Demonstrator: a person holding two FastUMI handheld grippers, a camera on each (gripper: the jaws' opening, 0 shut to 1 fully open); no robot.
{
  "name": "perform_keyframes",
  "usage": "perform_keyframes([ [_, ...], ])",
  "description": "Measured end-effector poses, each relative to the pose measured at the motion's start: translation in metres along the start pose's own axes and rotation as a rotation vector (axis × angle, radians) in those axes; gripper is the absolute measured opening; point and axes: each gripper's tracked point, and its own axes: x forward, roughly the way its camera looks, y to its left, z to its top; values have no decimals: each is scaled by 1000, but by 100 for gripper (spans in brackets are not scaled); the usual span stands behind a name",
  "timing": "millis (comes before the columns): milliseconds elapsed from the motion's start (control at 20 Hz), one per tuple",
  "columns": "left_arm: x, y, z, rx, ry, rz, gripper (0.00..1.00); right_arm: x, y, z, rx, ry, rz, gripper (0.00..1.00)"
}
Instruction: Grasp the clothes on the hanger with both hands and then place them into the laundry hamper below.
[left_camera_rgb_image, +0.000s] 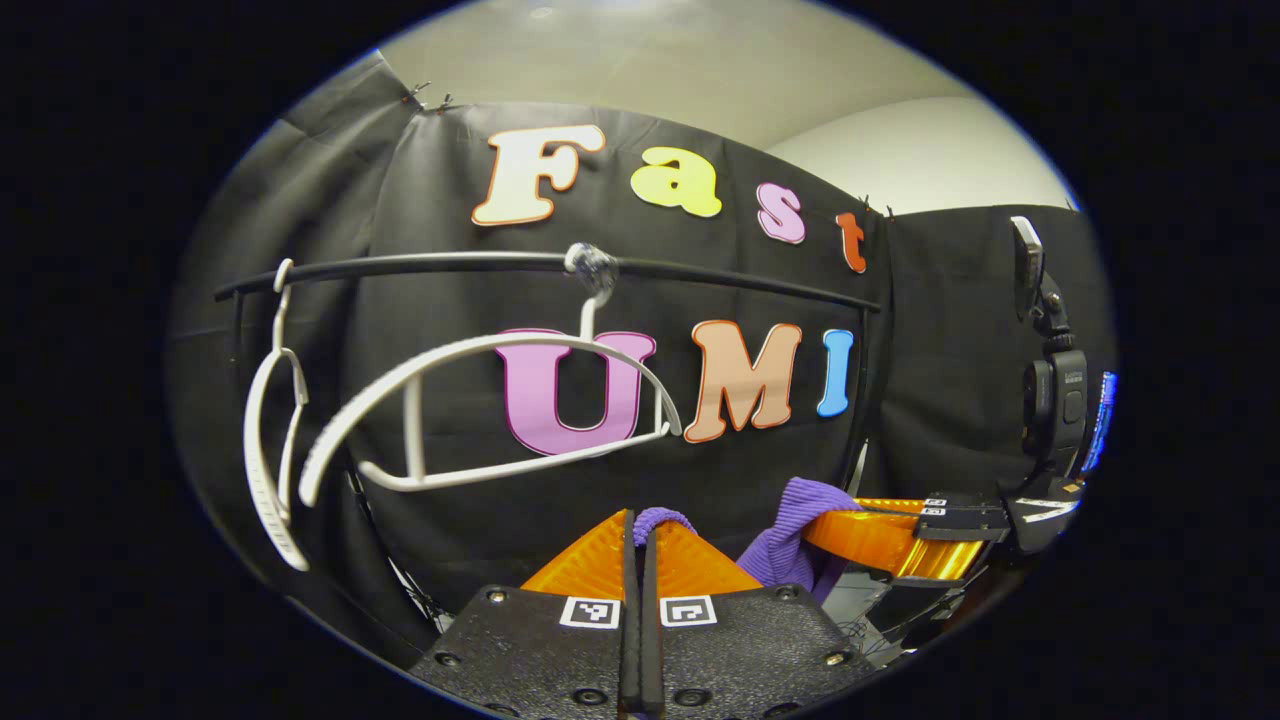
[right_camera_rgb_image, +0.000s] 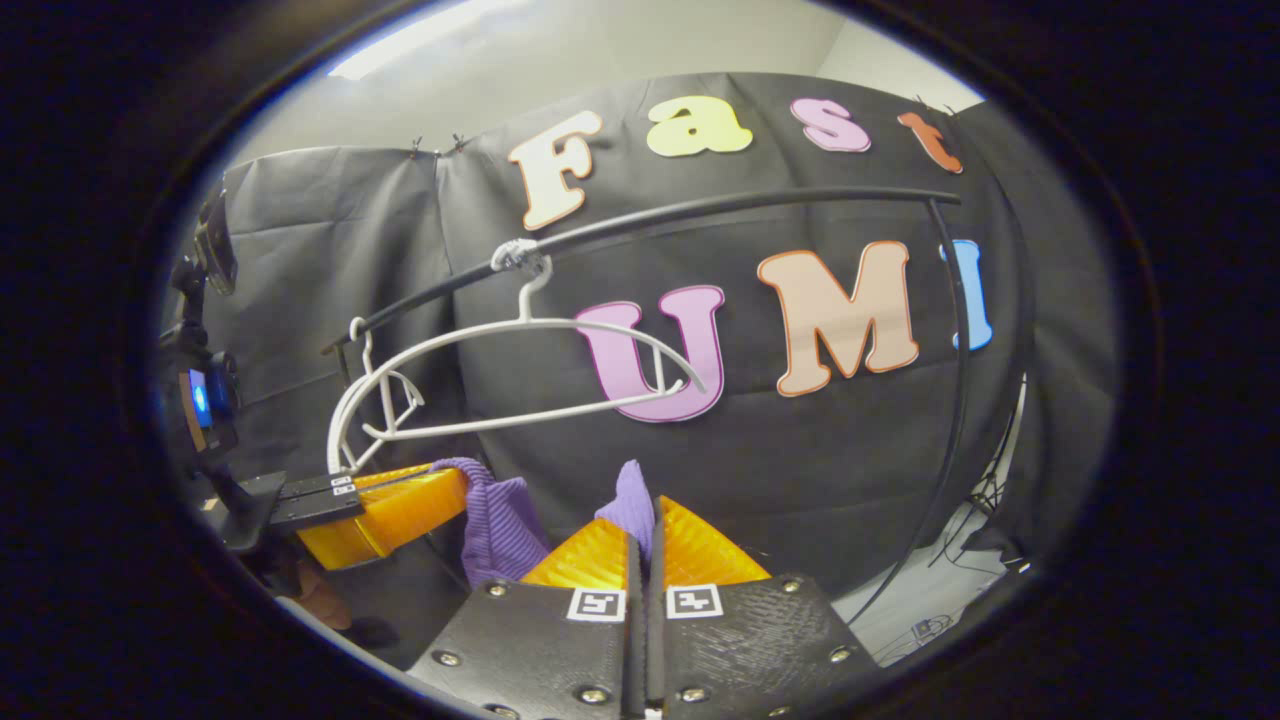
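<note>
Left claw (left_camera_rgb_image: 640, 545) first, seen in the left gripper view: its fingers are pressed nearly together on a small fold of purple knit cloth (left_camera_rgb_image: 660, 518) that pokes up between the tips. Off to the right of it, my right claw (left_camera_rgb_image: 850, 535) grips another bunch of the same cloth. Above and beyond both, the white hanger (left_camera_rgb_image: 480, 400) hangs bare from the black rail (left_camera_rgb_image: 700, 268), and a second white hanger (left_camera_rgb_image: 270, 440) hangs edge-on further left along that rail.

Right gripper view: my right claw (right_camera_rgb_image: 640, 545) is closed down on a purple tuft (right_camera_rgb_image: 630, 500) at its tips, and to its left the left claw (right_camera_rgb_image: 410, 505) holds the cloth, which droops just beside it. The bare hanger (right_camera_rgb_image: 520, 370) sits above and ahead.

I judge the grasp with both claws done and the garment already off the hanger. Lowering it and letting go into the hamper is what remains; I cannot see the hamper from here.
</note>
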Motion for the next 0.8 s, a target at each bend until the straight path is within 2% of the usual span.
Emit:
perform_keyframes([
  [100, 18, 2, -14, 0, 21, 11, 0, 20, -7, -12, 24, 30, -10, 5],
  [150, 27, 4, -22, 1, 32, 18, 0, 27, -12, -24, 41, 46, -18, 1],
  [450, 72, 7, -93, 38, 145, 18, 1, 72, -35, -92, 41, 180, -53, 1],
  [800, 121, 21, -170, 1, 298, 66, 1, 115, -69, -165, 101, 310, -117, 1],
])
